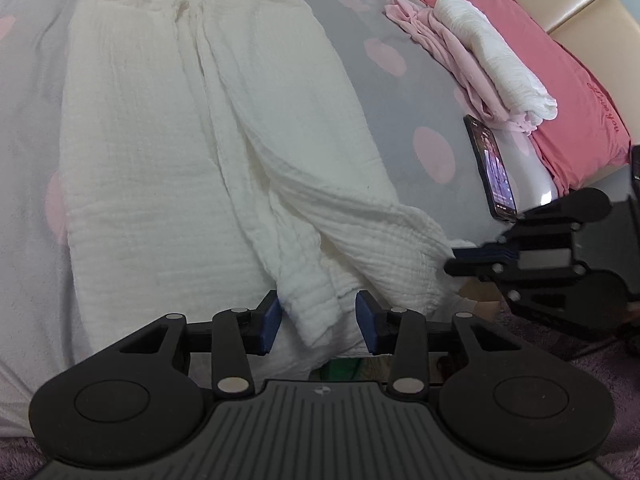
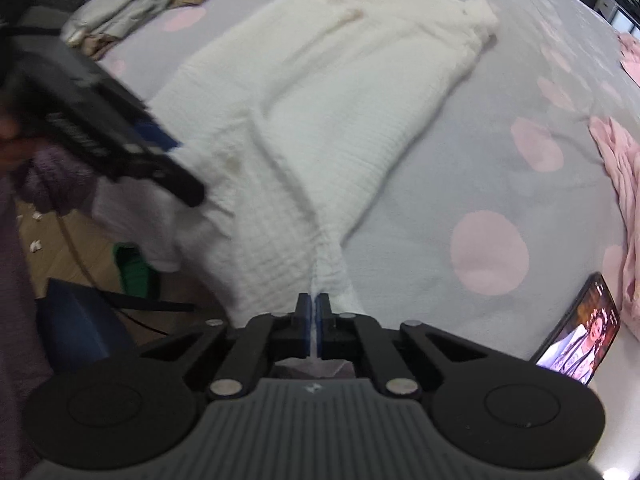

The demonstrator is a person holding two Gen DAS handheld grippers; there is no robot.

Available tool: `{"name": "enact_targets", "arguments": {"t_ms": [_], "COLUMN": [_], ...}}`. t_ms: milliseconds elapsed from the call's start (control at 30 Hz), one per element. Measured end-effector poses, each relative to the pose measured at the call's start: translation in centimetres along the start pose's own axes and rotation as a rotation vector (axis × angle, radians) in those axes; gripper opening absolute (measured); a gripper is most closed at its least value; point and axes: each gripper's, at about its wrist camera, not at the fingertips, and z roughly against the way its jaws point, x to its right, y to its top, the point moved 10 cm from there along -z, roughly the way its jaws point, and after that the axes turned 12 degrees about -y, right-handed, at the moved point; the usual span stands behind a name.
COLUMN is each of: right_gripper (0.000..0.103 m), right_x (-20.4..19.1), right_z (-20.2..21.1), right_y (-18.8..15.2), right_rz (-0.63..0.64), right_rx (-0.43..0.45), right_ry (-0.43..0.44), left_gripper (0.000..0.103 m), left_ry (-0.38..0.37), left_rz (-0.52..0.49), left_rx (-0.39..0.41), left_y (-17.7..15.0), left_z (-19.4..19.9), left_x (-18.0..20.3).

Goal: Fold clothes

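White trousers point(image 1: 168, 152) lie flat on a bed point(image 1: 360, 64) with pink spots. The waist is at the far end and the two leg ends are at the near edge.

The right tool point(image 2: 313, 312) is clenched on the hem of one leg, with thin white cloth pinched between its blue pads. The left tool point(image 1: 318, 320) is released. The other leg's hem sits between its pads point(image 1: 271, 320), but they do not press on it yet.

This looks like the start of the fold: getting hold of both leg ends. Next, the left tool needs to close on its hem. Then both can lift the legs toward the waist.

A phone point(image 1: 490, 168) and a pile of folded clothes point(image 1: 488, 60) lie on the right.
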Motion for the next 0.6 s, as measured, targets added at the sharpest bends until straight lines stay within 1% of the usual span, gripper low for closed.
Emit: {"name": "enact_targets", "arguments": {"t_ms": [67, 167, 233, 267, 300, 367, 433, 500, 600], "right_gripper": [0.002, 0.002, 0.002, 0.002, 0.002, 0.004, 0.008, 0.009, 0.01], "right_x": [-1.7, -4.6, -6.5, -7.5, -8.4, -9.7, -10.7, -11.4, -11.1], "right_z": [1.5, 2.9, 3.4, 3.6, 3.7, 3.7, 3.7, 3.8, 3.7], "right_y": [0.1, -0.1, -0.1, -0.1, 0.0, 0.1, 0.1, 0.1, 0.3], "right_rz": [0.026, 0.061, 0.08, 0.088, 0.095, 0.109, 0.118, 0.124, 0.125], "right_rx": [0.021, 0.038, 0.046, 0.048, 0.05, 0.052, 0.053, 0.047, 0.045], "right_ry": [0.045, 0.102, 0.134, 0.15, 0.165, 0.186, 0.222, 0.258, 0.259], "left_gripper": [0.034, 0.034, 0.038, 0.044, 0.047, 0.047, 0.049, 0.049, 0.049], "left_ry": [-0.018, -0.017, -0.016, -0.017, -0.012, 0.005, 0.028, 0.054, 0.101], "left_rz": [0.023, 0.053, 0.07, 0.079, 0.086, 0.098, 0.11, 0.125, 0.131], "left_rx": [0.01, 0.028, 0.047, 0.065, 0.082, 0.116, 0.142, 0.166, 0.172], "left_y": [0.1, 0.1, 0.2, 0.2, 0.3, 0.5, 0.5, 0.3, -0.1], "left_z": [0.3, 0.9, 1.6, 2.2, 2.7, 3.8, 4.7, 5.5, 6.2], "left_x": [-0.1, -0.3, -0.4, -0.5, -0.6, -0.8, -1.2, -1.8, -2.8]}}
